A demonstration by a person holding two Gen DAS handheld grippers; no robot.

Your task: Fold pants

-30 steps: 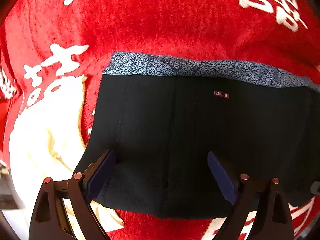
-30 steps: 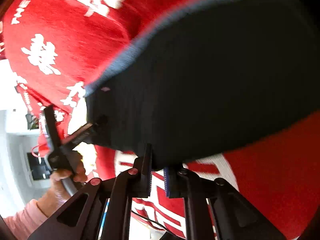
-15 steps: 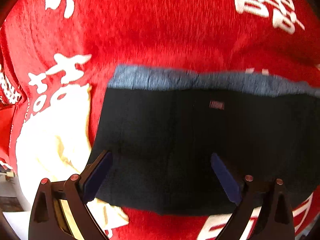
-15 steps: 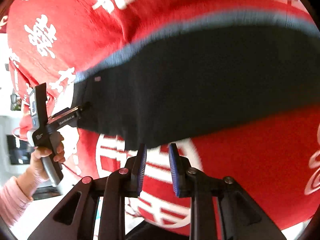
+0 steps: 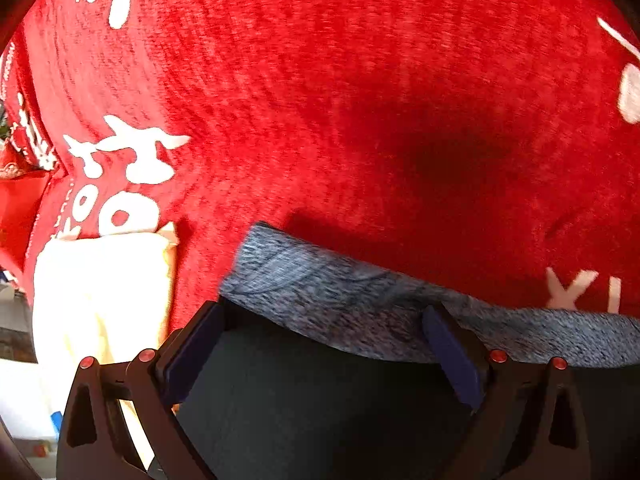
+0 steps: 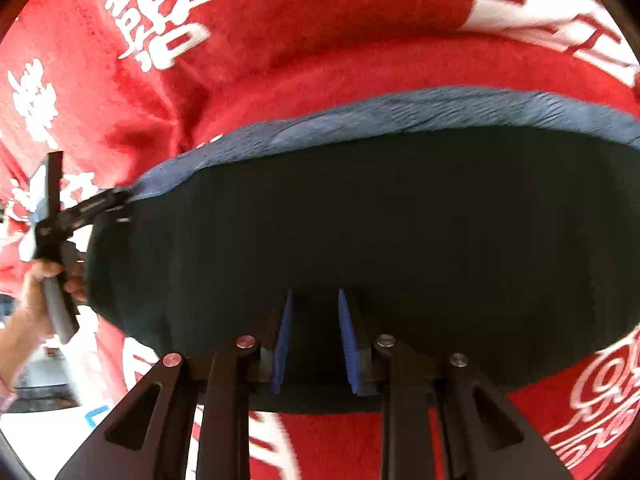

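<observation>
Lying: black pants point(image 6: 360, 232) spread on a red blanket point(image 5: 360, 100), grey-blue mottled band point(image 5: 340, 304) along the far edge
Hidden: near part of the pants runs off the bottom of the left wrist view; right end of the band cut off at the frame edge there
Blur: both views smeared, so the fabric weave and the band's pattern hard to make out
Unclear: whether the left fingertips press the cloth or hover just over it, cannot tell
Left gripper point(image 5: 320, 324): jaws spread wide, straddling the band's corner, one blue pad at the corner, the other over the band; nothing pinched
Left gripper, seen from the right wrist view point(image 6: 96, 206): tip at the pants' left corner, held in a hand point(image 6: 44, 280) gripping the grey handle
Right gripper point(image 6: 314, 324): jaws parted by a narrow gap, blue pads over the near edge of the pants; cloth shows between them, not squeezed
Around: white lettering point(image 6: 160, 28) printed on the blanket; pale cream patch point(image 5: 100, 300) left of the pants
</observation>
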